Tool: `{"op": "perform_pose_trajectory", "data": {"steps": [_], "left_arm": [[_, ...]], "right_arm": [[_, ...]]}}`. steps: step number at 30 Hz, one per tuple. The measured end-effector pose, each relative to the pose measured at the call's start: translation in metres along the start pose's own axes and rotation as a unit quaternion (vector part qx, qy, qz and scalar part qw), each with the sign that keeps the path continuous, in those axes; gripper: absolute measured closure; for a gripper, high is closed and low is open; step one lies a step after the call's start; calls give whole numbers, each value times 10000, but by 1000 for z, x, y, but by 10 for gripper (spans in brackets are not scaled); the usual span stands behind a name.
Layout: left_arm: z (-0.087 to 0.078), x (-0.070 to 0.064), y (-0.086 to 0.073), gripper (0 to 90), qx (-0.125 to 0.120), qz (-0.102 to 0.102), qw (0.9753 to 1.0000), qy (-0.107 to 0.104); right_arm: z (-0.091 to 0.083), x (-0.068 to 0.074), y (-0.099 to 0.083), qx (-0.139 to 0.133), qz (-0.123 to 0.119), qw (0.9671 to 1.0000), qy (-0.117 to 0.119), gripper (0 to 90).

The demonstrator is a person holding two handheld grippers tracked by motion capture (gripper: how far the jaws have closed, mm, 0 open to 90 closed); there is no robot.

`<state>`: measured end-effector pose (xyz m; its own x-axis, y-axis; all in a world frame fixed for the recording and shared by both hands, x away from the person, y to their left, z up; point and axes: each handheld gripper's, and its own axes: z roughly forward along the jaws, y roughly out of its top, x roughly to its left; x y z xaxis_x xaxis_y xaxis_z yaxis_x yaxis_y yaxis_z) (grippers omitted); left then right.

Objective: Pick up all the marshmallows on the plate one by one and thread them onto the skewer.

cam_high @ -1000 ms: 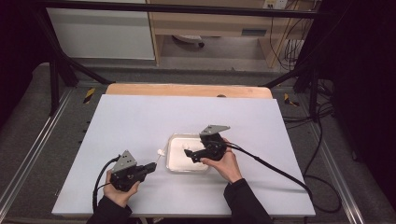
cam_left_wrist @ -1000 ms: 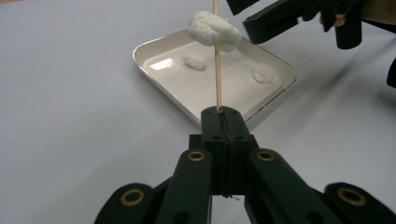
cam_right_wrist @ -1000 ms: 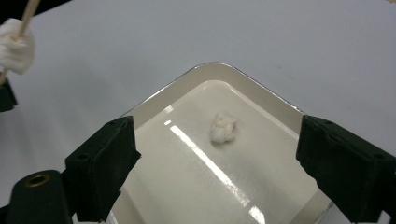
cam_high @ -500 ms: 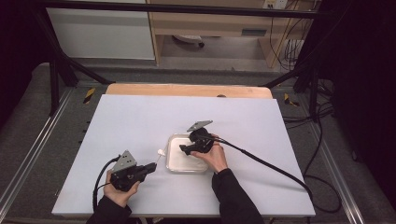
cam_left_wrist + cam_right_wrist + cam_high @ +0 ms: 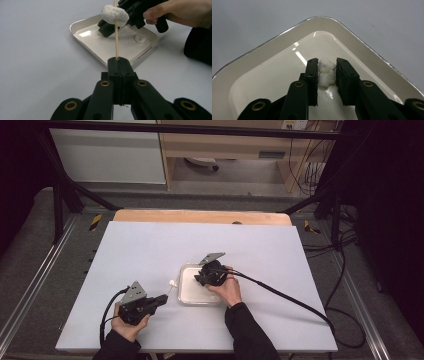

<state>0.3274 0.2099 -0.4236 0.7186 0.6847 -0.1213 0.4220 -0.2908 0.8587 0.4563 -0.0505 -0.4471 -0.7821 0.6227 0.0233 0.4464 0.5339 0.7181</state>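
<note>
My left gripper (image 5: 164, 298) (image 5: 119, 61) is shut on the lower end of a thin wooden skewer (image 5: 116, 37). A white marshmallow (image 5: 115, 15) (image 5: 172, 283) is speared high on it, hanging just left of the tray. A white square tray (image 5: 186, 297) (image 5: 75, 25) (image 5: 274, 40) lies mid-table. My right gripper (image 5: 198, 279) (image 5: 327, 67) is down inside it, jaws closed against both sides of a second marshmallow (image 5: 327, 71) that rests on the tray floor. In the left gripper view a third, flatter marshmallow (image 5: 140, 38) lies in the tray to the right of the right gripper (image 5: 106, 28).
The white tabletop (image 5: 150, 250) spreads wide around the tray. A wooden strip (image 5: 200, 216) runs along its far edge. The right gripper's black cable (image 5: 290, 300) trails across the table to the right edge.
The right gripper has moved left over the tray and come down onto a marshmallow in it. The left gripper with the skewer has stayed put.
</note>
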Motion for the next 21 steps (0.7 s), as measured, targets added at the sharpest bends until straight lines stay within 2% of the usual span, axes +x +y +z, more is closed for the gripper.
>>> {"op": "perform_pose_trajectory", "data": {"steps": [7,14,21], "left_arm": [[0,-1,0,890,-8,14,10000,-2],[1,-4,1,890,-6,56,10000,-44],[2,-9,1,890,-7,122,9999,-114]], "right_arm": [[-16,1,4,-119,1,9999,77,746],[-50,2,2,-497,138,9983,276,750],[-84,-1,-4,-857,299,9944,540,756]]}}
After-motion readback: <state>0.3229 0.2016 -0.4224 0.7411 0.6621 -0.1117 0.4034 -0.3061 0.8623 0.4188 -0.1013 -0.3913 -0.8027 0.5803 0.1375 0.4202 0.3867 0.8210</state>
